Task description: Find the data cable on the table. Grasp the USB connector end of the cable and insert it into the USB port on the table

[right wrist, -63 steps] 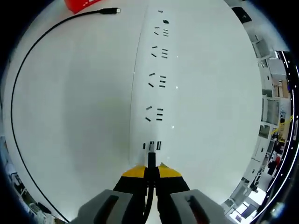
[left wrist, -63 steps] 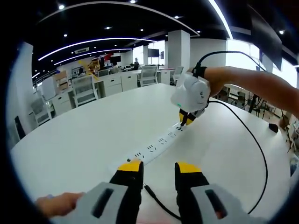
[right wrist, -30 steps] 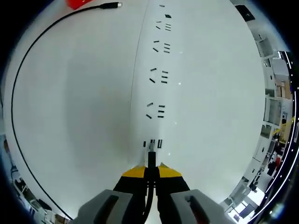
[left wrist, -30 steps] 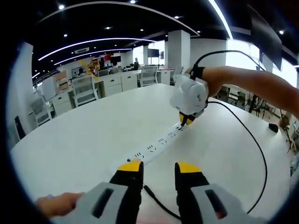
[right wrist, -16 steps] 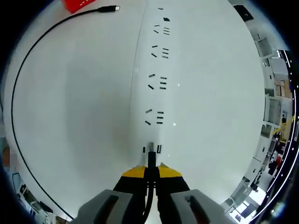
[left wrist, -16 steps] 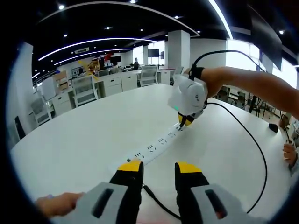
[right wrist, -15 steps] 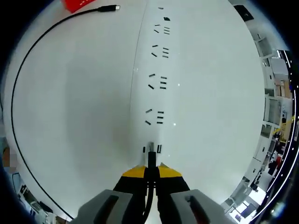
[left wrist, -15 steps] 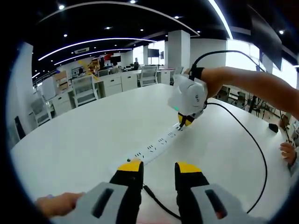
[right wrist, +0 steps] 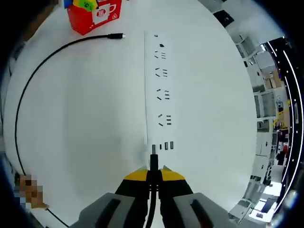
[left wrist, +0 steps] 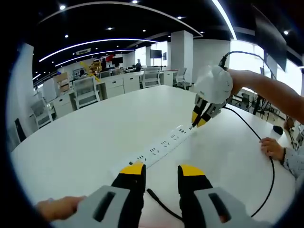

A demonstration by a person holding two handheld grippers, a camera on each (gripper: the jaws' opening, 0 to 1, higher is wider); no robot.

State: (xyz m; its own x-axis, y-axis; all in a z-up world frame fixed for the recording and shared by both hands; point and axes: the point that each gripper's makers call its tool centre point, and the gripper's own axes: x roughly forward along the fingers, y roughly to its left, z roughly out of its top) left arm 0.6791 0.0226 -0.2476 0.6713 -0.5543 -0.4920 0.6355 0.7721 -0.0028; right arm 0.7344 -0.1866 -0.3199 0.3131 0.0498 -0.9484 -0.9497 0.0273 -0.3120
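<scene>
Data cable [right wrist: 28, 90]: a thin black line on the white tabletop [right wrist: 85, 123], swinging in a wide arc away from the long white power strip [right wrist: 159, 90] and coming back to it at both ends. Its USB connector [right wrist: 154, 153] is pinched between the yellow-tipped jaws of the right hand-held gripper [right wrist: 153, 174], which are clenched on it. In the right gripper view the metal tip stands just short of the strip's near end, beside the small row of USB ports [right wrist: 166, 146], and I cannot tell whether it touches the strip. The cable's other plug [right wrist: 115, 35] lies free on the tabletop beside the strip's far end, next to a red box [right wrist: 93, 15] printed with a mug.

In the left gripper view the power strip [left wrist: 159, 148] runs away from the camera across the tabletop [left wrist: 85, 137]. The right hand-held gripper [left wrist: 198, 120] hangs tilted over the strip's far end, its tips close above it, with a bare forearm behind it. The cable [left wrist: 266, 156] trails from it in a loop to the right of the strip, and a stretch of it passes between the jaws of the left hand-held gripper [left wrist: 161, 173], which stand apart, released, gripping nothing. Another person's hand [left wrist: 271, 148] rests on the tabletop right of the strip, near the cable.
</scene>
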